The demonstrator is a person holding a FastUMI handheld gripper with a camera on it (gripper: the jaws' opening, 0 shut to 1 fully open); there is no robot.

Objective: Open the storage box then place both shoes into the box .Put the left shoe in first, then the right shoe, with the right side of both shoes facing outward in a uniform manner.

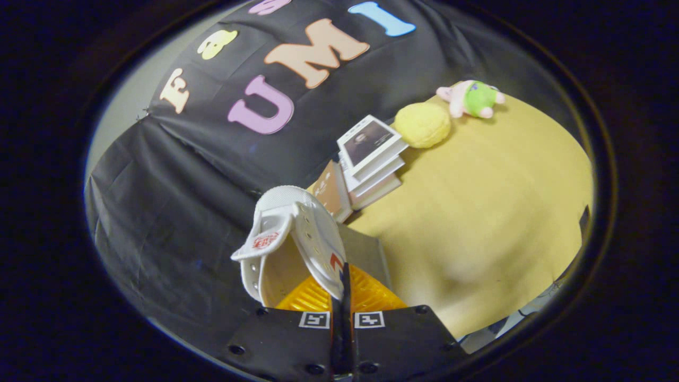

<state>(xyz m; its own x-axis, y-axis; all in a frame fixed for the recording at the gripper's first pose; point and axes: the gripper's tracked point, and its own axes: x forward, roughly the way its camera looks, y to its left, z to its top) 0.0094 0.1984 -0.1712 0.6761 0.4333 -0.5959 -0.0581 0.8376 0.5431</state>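
Shoe [289, 241] first: it's a white sneaker, perforated upper with a row of eyelet holes down the lacing edge, a padded tongue flopped out with a red logo patch on it, and a bit of red trim low on the side nearest the fingers. It's hanging up off the table, tilted, with the opening facing the camera so you can see right into the pale lining. The gripper [344, 281] has its two fingers pressed nearly together with just a thin sliver between them, and they look pinched on the edge of the shoe's collar, one finger inside and one outside. The ribbed, translucent-looking pads fan out on either side of that seam.

Right behind the shoe there's a flat grey panel [366, 252] with a straight edge, smooth and matte. Can't tell if that's the storage box or its lid, too much of it is hidden by the shoe and fingers.

Past that, a yellowish tabletop [477, 223], smooth and mostly bare on the side away from the shoe, so plenty of open room there. Along its far edge by the black cloth wall [175, 212]: a stack of books [371, 162] with white covers, squared corners, slightly fanned, plus a brown book [331, 191] leaning against the stack. Just beyond those is a fuzzy yellow round plush [423, 124], and furthest off a small pink and green plush toy [472, 99] lying on its side, close to the ball but not touching.
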